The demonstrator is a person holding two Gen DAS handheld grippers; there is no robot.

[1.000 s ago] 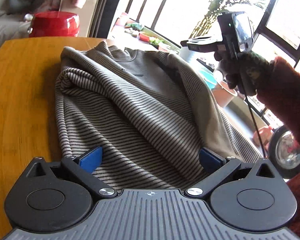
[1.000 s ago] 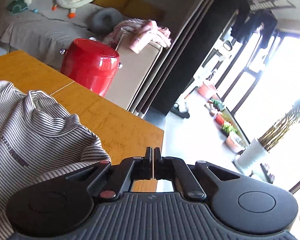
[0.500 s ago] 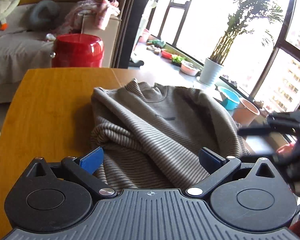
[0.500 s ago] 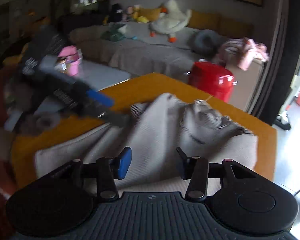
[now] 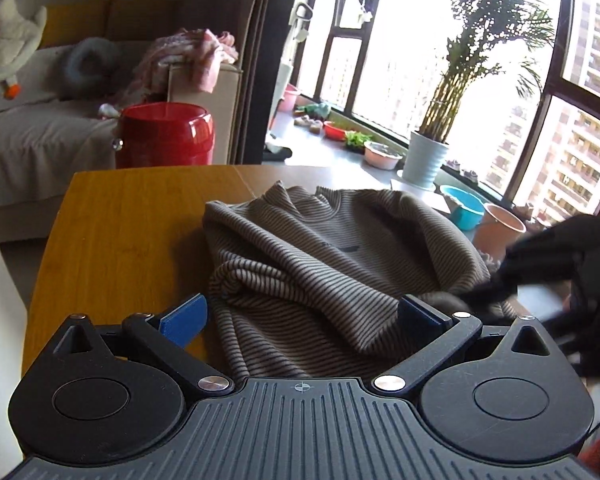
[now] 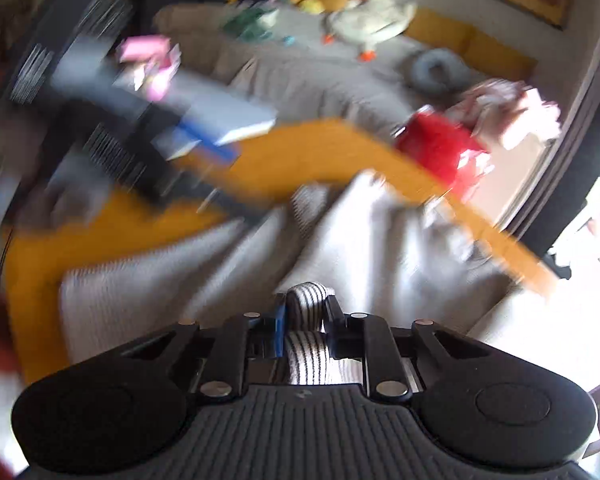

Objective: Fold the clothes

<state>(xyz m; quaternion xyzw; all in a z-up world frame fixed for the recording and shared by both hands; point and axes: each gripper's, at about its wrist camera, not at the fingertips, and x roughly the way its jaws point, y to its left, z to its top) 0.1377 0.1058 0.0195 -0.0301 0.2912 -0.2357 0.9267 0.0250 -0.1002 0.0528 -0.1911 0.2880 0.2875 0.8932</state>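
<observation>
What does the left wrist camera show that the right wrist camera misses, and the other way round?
Only the left wrist view shows the potted plant by the window and the left gripper, jaws open over the cloth. Only the right wrist view shows the right gripper shut on a bunched bit of the striped sweater, though much of it is blurred. Both show the sweater, the wooden table and the red container.

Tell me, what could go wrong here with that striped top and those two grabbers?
The right gripper pinches only a small bunched roll of the striped sweater, and its view is blurred with motion, so the cloth might slip out. The sweater lies near the wooden table edge on the window side; a pull could drag it off. The left gripper is open and holds nothing, so the crumpled cloth may slide instead of folding.
</observation>
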